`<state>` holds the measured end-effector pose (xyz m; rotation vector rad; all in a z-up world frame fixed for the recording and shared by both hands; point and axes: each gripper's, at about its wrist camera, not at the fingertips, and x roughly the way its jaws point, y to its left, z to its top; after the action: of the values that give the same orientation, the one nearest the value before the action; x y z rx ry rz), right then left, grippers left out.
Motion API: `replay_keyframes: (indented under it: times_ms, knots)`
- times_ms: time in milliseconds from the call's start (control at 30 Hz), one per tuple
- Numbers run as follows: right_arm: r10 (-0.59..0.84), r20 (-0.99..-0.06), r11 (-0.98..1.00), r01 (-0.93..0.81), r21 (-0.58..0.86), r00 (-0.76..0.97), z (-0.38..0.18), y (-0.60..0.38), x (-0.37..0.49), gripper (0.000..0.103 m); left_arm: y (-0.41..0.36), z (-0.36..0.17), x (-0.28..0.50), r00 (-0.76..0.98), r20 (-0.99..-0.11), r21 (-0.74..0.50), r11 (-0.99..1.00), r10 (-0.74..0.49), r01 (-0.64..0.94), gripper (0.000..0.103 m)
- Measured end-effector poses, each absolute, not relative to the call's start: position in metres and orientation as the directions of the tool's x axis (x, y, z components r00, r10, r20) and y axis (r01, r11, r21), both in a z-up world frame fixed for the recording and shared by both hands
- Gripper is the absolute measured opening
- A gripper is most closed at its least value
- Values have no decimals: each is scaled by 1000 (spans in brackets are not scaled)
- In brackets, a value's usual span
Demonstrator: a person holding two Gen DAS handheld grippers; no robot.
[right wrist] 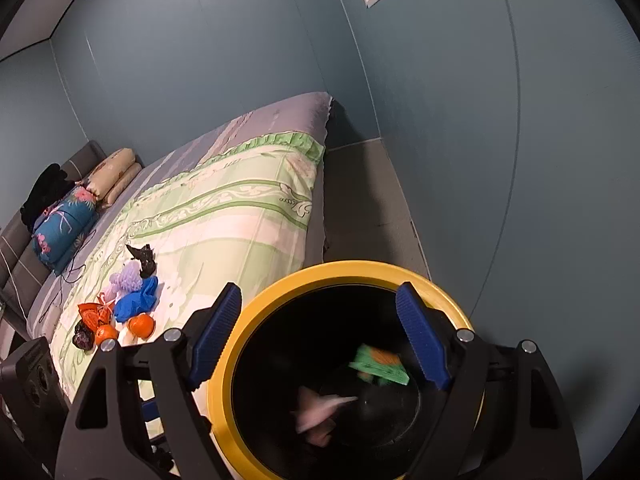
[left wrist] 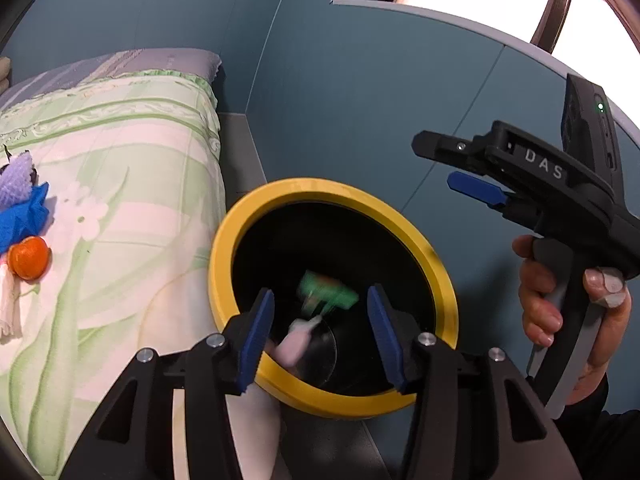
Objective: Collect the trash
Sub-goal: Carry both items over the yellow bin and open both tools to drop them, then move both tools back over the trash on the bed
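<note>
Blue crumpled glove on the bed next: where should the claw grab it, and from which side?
Take the blue glove by its raised, bunched middle, coming from above with the claw tilted down. It is soft and crumpled into a heap, so the folds give the pads something to pinch. Approach from the bin side: the purple foam net and the oranges sit close on its other sides.

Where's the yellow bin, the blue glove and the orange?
yellow bin (right wrist: 224, 364): right wrist view, on its rim.
blue glove (right wrist: 134, 302): right wrist view, its crumpled middle.
orange (left wrist: 28, 258): left wrist view, its peel.
</note>
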<state>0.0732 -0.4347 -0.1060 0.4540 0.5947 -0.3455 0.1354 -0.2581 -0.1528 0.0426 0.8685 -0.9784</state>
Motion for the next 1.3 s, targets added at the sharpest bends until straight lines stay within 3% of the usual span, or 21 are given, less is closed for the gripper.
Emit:
replay_keyframes:
  times_ms: [533,833,1033,1300]
  knots:
    - [-146,-512,884,344,317,847,-84,-411,71,76,-187,-119,175,428,-612,-323,704,-665,633,46]
    - [-36,-467,938,191,290,884,-72,-359,99,77,-121,-89,190,584,-563,-279,800,-584,531,59]
    - [43,-448,965,78,249,893,-67,-314,124,79,-75,-79,197,665,-550,-243,859,-505,451,61]
    - [117,-479,979,-18,205,870,-77,-262,163,83,-11,-77,210,749,-540,-212,923,-385,322,69]
